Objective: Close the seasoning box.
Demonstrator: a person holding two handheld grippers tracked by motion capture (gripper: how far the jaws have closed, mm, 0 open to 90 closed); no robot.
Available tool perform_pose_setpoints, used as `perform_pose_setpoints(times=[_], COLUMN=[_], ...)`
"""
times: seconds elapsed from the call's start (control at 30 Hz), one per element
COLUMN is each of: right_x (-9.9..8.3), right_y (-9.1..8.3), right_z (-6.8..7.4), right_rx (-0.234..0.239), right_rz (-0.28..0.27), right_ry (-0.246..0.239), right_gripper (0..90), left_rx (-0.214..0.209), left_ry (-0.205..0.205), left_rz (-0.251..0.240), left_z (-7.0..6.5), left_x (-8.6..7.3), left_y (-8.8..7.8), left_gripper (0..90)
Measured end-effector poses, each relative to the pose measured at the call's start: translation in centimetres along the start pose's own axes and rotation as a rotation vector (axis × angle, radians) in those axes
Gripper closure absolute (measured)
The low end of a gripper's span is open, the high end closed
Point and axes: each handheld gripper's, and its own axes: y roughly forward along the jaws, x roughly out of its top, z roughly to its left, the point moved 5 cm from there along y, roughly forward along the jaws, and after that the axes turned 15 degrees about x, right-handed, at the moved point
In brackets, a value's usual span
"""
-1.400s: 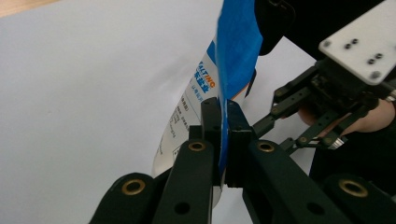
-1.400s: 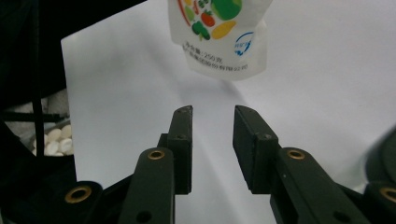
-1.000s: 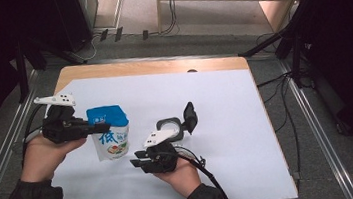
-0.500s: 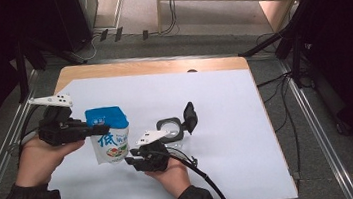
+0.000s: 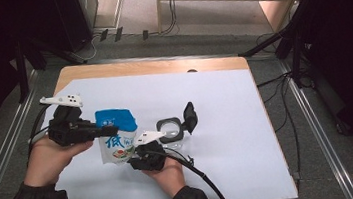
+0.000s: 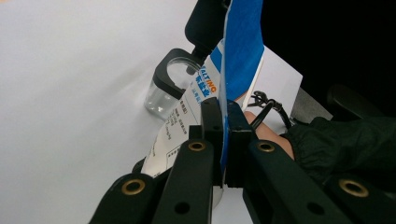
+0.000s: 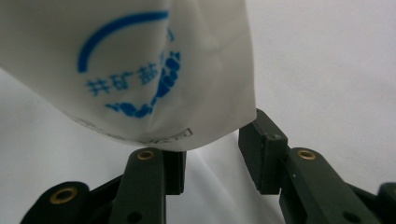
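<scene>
Left claw [image 5: 110, 131] clamps the blue top edge of the bag [image 5: 118, 145]. Right claw [image 5: 132, 161] (jaws just been opening) stands part-open at the bag's lower corner, pads apart from it.

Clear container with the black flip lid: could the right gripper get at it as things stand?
Probably yes. The container stands just beyond the right gripper with bare table between; the jaws stand apart at the bag's lower corner.

Salt bag [image 5: 117, 139]: glossy plastic film, creased. Jar [image 5: 170, 133]: clear plastic, black matt lid. Table cover [image 5: 227, 124]: matt white sheet. Table edge [image 5: 161, 67]: wood.
</scene>
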Motion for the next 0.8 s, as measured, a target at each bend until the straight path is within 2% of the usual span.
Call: perform_pose_setpoints(times=[0.1, 0.13, 0.17, 0.2, 0.4, 0.6, 0.67, 0.8], right_x=[0.0, 0.0, 0.0, 0.0, -0.1, 0.0, 0.0, -0.1], right_y=[0.0, 0.0, 0.0, 0.0, 0.1, -0.2, -0.3, -0.2], right_z=[0.0, 0.2, 0.3, 0.4, 0.8, 0.9, 0.9, 1.0], right_rx=[0.011, 0.036, 0.04, 0.034, 0.039, 0.04, 0.036, 0.033], right_rz=[-0.002, -0.008, -0.009, -0.008, -0.001, 0.004, 0.01, 0.019], right_ry=[0.01, 0.018, 0.01, 0.004, -0.005, -0.01, -0.013, -0.021], right_gripper=[64.5, 65.2, 65.4, 66.2, 68.7, 72.2, 72.5, 72.9], left_rx=[0.009, 0.017, 0.02, 0.033, 0.051, 0.049, 0.036, 0.047], left_ry=[0.001, 0.003, -0.001, 0.002, 0.012, 0.017, 0.014, 0.025], left_rz=[-0.006, -0.007, -0.007, -0.005, -0.004, -0.025, -0.03, -0.013], left_z=[0.2, 0.3, 0.3, 0.3, 0.3, 0.4, 0.4, 0.4], left_x=[0.0, 0.0, 0.0, 0.0, 0.0, 0.1, 0.0, -0.2], left_y=[0.0, 0.1, 0.1, 0.1, 0.3, 0.6, 0.8, 1.3], left_gripper=[90.0, 90.0, 90.0, 90.0, 90.0, 90.0, 89.9, 87.4])
